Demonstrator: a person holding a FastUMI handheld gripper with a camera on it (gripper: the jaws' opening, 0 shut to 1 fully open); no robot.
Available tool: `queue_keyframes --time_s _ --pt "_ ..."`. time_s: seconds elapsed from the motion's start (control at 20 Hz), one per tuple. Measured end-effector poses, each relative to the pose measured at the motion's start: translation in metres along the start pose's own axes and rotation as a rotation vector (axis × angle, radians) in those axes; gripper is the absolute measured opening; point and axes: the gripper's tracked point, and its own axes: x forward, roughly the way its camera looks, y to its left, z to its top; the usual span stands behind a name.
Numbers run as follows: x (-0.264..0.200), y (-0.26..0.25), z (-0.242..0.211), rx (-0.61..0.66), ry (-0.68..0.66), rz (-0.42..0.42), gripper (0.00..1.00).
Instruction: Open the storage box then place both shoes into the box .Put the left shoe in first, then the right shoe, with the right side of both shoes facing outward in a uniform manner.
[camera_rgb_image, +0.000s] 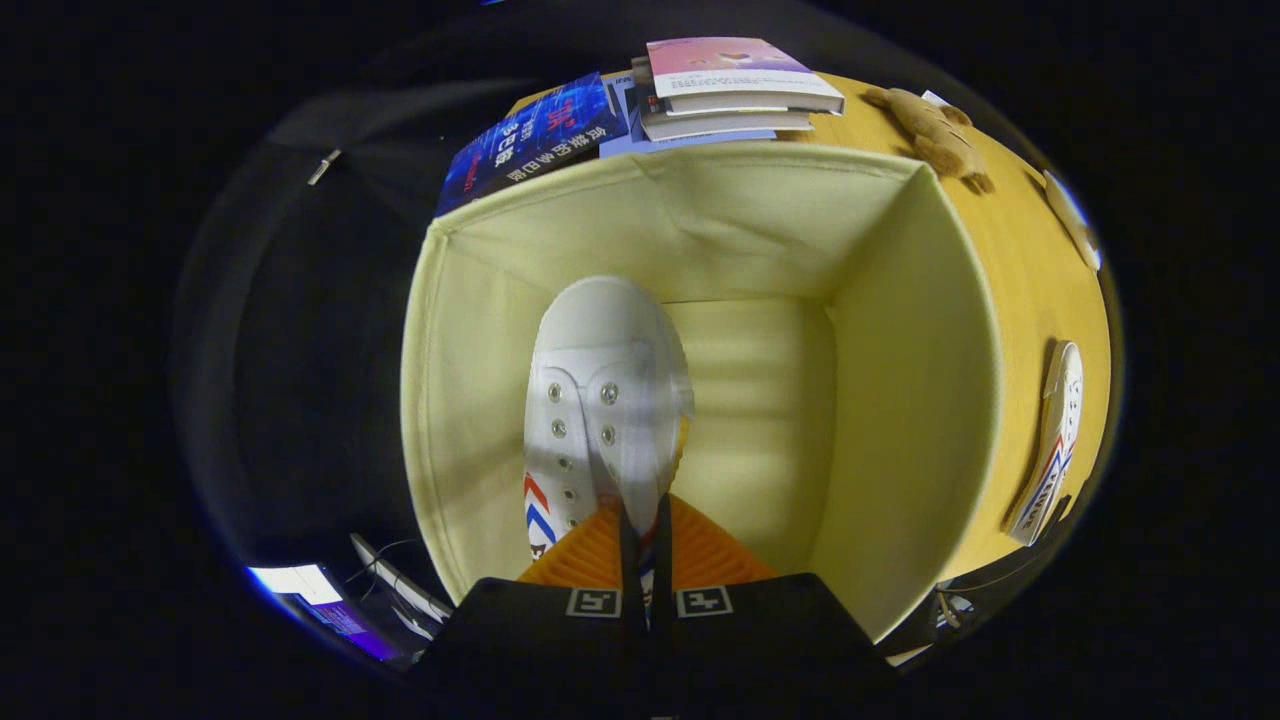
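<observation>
A white canvas shoe with red and blue chevrons hangs toe-down inside the open cream fabric storage box. My gripper is shut on the shoe's rear edge, with both fingers pressed close together above the box's opening. The shoe's toe points toward the box floor, near the left wall. A second matching white shoe lies on the wooden table outside the box's right wall.
Beyond the box, a stack of books and a blue book lie on the table. A brown plush toy sits at the far right. A white object lies near the table's right edge.
</observation>
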Motion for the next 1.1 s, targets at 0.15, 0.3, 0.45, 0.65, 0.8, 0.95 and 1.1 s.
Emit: queue_keyframes --time_s 0.15,0.3,0.45,0.65,0.8,0.95,1.1 --pt "0.018 -0.004 -0.004 -0.015 0.012 -0.04 0.06" --pt "0.025 -0.007 -0.005 -0.016 0.019 -0.061 0.05" --pt "0.027 -0.007 -0.006 -0.024 0.021 -0.058 0.1" --pt "0.019 -0.005 -0.007 -0.026 0.028 -0.027 0.25" --pt "0.005 -0.002 -0.008 -0.033 0.024 0.019 0.47" --pt "-0.016 0.003 -0.008 -0.038 0.008 0.068 0.76" --pt "-0.048 0.003 -0.007 -0.058 -0.027 0.123 0.86"
